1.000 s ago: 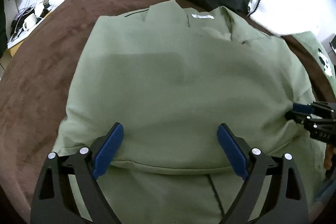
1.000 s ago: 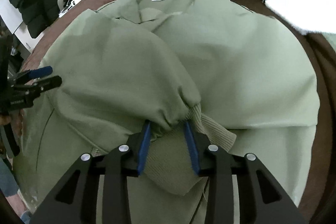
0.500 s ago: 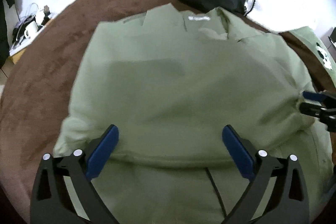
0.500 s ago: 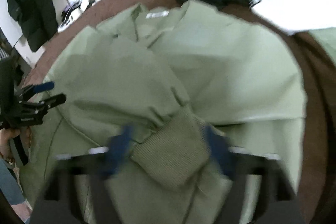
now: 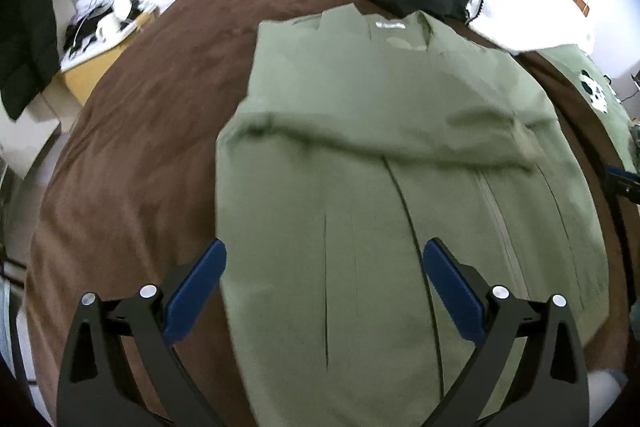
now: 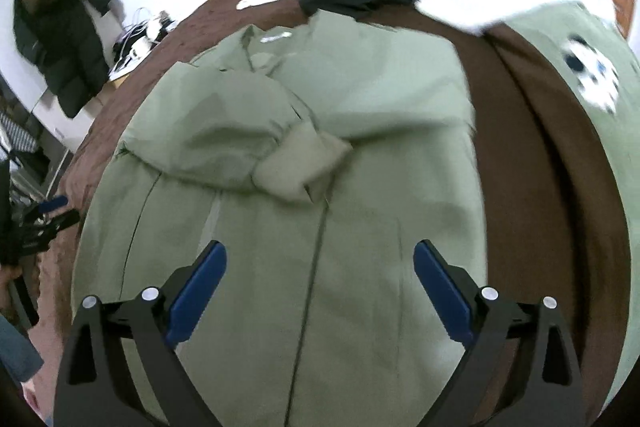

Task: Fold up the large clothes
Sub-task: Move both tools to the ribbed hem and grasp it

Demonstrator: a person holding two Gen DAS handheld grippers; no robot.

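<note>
the large olive-green zip-front jacket (image 5: 400,227) lies flat on the brown bedspread (image 5: 132,167), both sleeves folded across its chest. it looks soft, bulky and limp; the hem corners seem the best hold. the left gripper (image 5: 324,291) gapes empty. the right gripper (image 6: 320,287) has just been opening, nothing between its jaws. only the right wrist view shows the ribbed knit cuff (image 6: 300,163).
</note>
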